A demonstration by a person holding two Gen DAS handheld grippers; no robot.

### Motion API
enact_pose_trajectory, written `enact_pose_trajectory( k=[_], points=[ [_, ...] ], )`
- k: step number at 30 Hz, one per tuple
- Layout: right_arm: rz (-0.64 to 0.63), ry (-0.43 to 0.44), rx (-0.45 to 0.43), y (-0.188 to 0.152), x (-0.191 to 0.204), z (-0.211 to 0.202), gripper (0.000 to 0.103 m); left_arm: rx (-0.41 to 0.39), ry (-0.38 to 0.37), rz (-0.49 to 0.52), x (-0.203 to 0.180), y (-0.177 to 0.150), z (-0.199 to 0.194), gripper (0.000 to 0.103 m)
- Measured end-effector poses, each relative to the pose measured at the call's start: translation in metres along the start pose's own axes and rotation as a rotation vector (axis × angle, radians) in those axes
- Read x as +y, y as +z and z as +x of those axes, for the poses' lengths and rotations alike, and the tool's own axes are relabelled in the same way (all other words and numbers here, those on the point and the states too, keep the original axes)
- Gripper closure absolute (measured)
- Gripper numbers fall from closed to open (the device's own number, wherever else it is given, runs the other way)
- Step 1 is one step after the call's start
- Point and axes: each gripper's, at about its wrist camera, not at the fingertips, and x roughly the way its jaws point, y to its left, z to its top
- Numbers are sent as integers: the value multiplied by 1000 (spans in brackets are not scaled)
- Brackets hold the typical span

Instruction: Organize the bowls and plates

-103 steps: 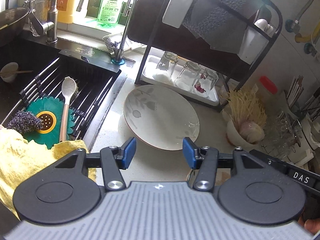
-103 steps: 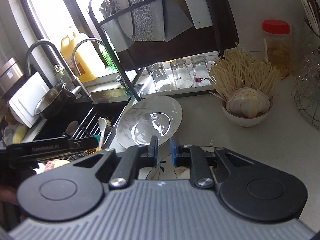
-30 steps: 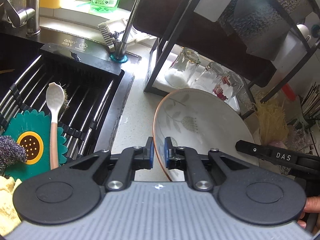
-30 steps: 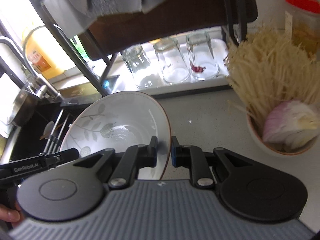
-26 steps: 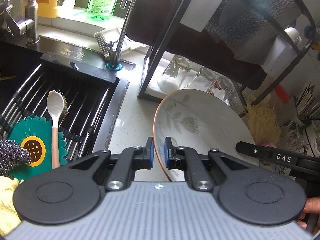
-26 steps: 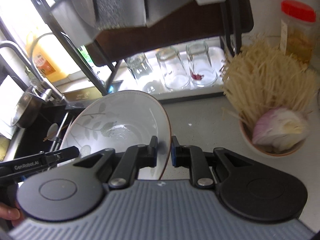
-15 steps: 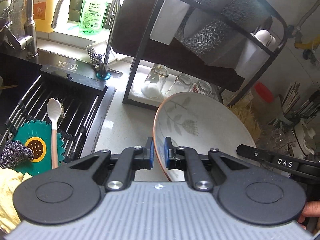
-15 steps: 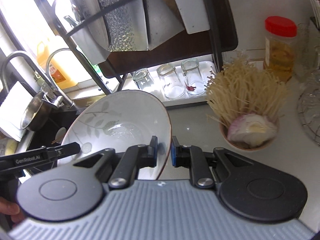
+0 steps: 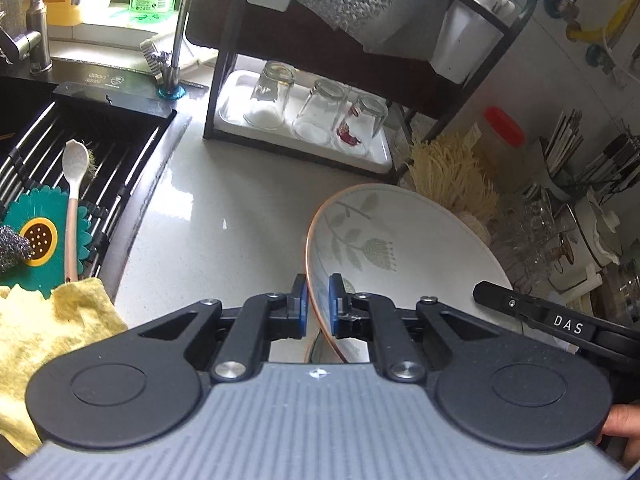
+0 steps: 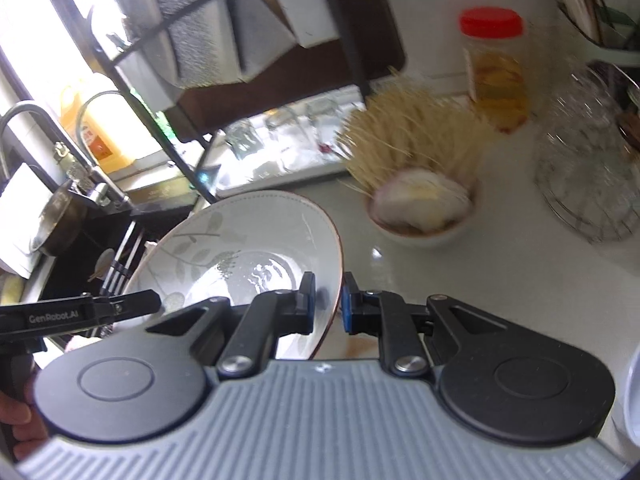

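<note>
1. Surface: pale glossy countertop point(image 9: 224, 200), with a dark sink point(image 9: 80, 152) at the left fitted with a bar rack.
2. On the sink rack: a green flower-shaped mat point(image 9: 44, 236), a pale spoon point(image 9: 74, 200) lying across it, a steel scourer point(image 9: 12, 242). A yellow cloth point(image 9: 44, 332) lies at the near left.
3. Far side: a black two-tier dish rack point(image 9: 360, 40). Its lower white tray point(image 9: 304, 140) holds three glasses point(image 9: 320, 110) set mouth down.
4. Right of the rack: a white bowl point(image 10: 424, 232) filled with pale dry noodles and a halved onion; behind it a red-capped jar point(image 10: 494, 64) with yellowish contents.
5. Task item: a white leaf-patterned plate point(image 9: 400, 248) with a brown rim, tilted, held clear of the countertop between the two tools.
6. Left gripper point(image 9: 318, 312): jaws narrow, clamped on the plate's left rim.
7. Right gripper point(image 10: 328, 304): jaws narrow, clamped on the plate's right rim.
</note>
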Motion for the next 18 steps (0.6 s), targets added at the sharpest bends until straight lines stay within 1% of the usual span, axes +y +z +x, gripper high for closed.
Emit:
enact_pose_trajectory(
  k=[7,12,18],
  points=[
    [-2,-47,39,-26,-26,-1,87,64,13,27,-21,-26,16,90],
    [-15,-63,59,-39,-38,-3,87,108,19,2,-25,-46,24,89],
    [-52,-101,56,-49,-44,-6,87,155,7,-15,-32,-59,33,88]
  ],
)
